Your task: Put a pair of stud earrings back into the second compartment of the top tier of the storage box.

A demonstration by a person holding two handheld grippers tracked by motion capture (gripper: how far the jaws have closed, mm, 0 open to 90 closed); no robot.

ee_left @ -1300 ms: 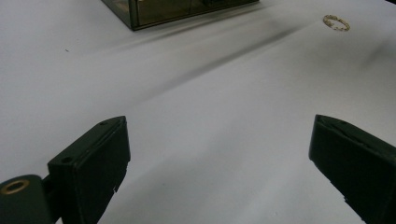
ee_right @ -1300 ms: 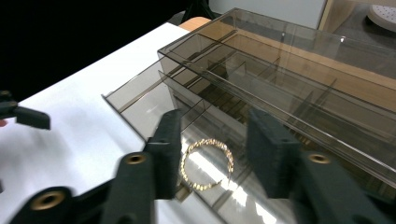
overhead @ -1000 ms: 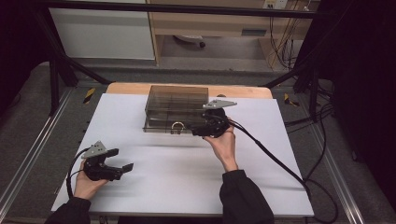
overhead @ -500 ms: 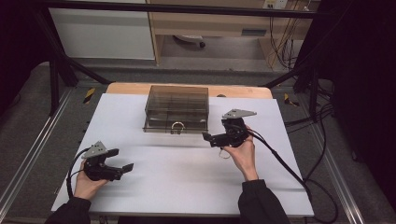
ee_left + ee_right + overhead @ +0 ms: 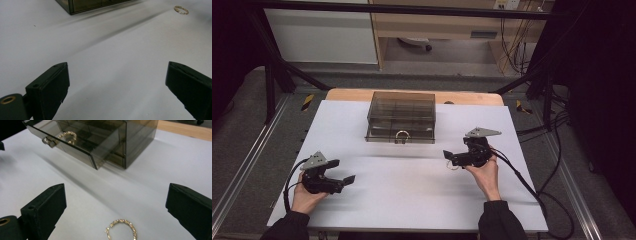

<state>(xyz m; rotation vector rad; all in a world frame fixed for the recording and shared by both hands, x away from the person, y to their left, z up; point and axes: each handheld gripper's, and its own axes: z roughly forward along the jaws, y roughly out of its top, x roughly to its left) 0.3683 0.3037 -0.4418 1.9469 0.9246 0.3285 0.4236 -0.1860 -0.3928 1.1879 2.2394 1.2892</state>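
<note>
Smoked see-through drawers in a small box stand at the far middle of the white worktop, and everything else is placed from that box. Its lowest drawer is pulled partly out toward the person, with a gold twisted ring handle on its front. Gold hoop earring lies flat on the worktop, near the box's front right corner and apart from it; in the right tool view it sits between the two black jaws, touching neither. The right tool, held in the right hand, hovers in front of and to the right of the box, its jaws spread wide apart. The left tool, in the left hand, rests well apart from the box, in front of and to its left, jaws likewise spread wide with nothing between them.
</note>
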